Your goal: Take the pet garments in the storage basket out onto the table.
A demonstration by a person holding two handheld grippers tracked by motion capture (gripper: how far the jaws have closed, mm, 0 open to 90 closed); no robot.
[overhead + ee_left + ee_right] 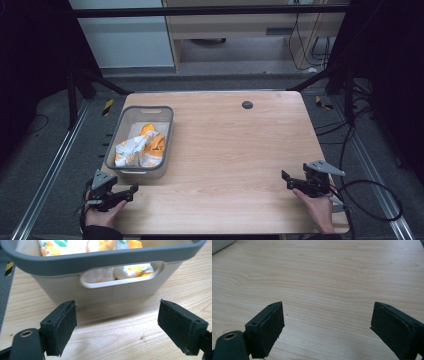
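Observation:
A grey plastic basket (126,116) stands at the left of the wooden table and holds crumpled white and orange cloth (140,148). My left gripper (131,191) rests near the table's front left corner, just in front of the basket, jaws wide apart and empty. In the left gripper view the basket's near wall with its handle slot (122,281) is close ahead, with the cloth (132,269) visible through the slot. My right gripper (286,178) sits at the front right, open, over bare wood (327,290).
The table (235,145) has a small dark round grommet (247,104) near its far edge. Cables (372,200) trail off the right side. Metal frame rails run along both sides of the table.

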